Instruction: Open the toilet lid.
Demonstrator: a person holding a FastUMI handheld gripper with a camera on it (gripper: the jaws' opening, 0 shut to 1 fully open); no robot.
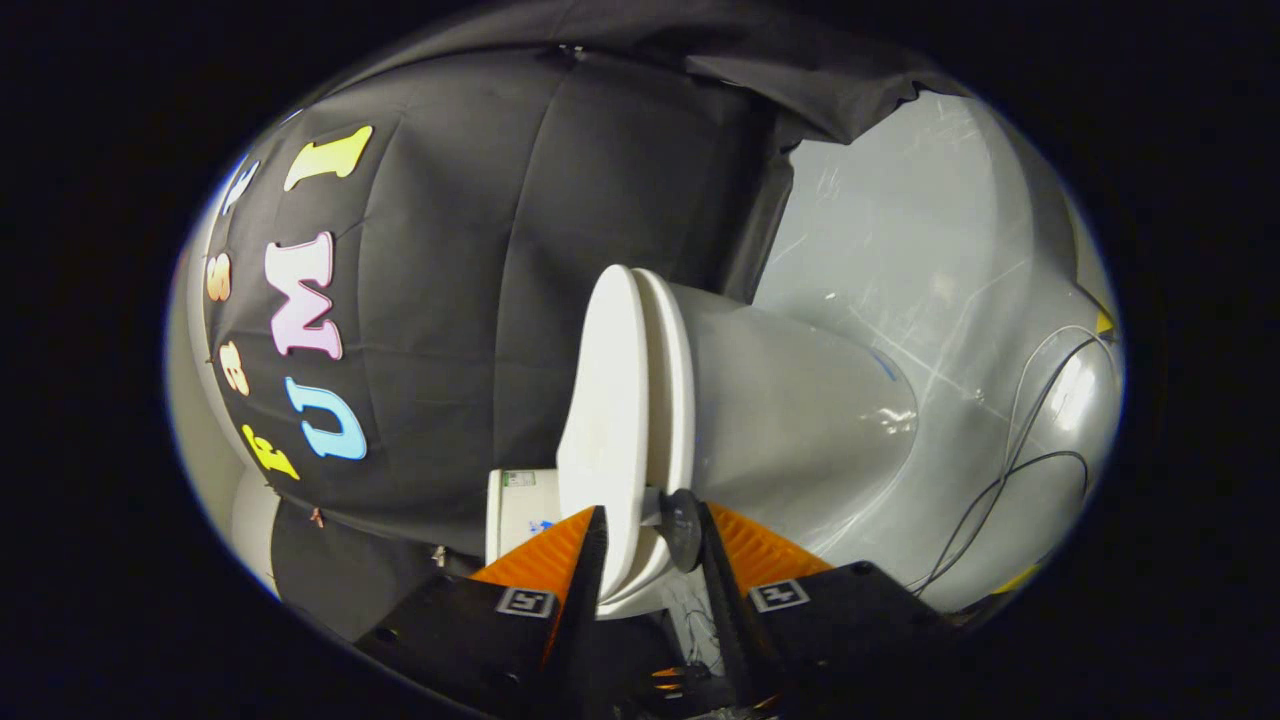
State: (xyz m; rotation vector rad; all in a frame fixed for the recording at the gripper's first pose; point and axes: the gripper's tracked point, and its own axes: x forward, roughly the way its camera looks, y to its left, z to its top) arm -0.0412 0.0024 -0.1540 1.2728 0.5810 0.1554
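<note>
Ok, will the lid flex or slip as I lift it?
Probably stiff: the lid looks like thick moulded plastic. Its glossy surface may be slippery, though the gripper has its fingers on either side of the front edge. It should swing on its hinge rather than lift free.

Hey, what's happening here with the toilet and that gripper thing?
A person is working a handheld gripper on a white toilet in a booth, aiming to open its lid. The view is rolled sideways. The fingers straddle the front edge of the toilet lid, one on each side, apparently closed on it. The lid looks close against the seat, so it seems barely raised yet. A white box sits beyond the toilet, and cables trail across the grey floor.
</note>
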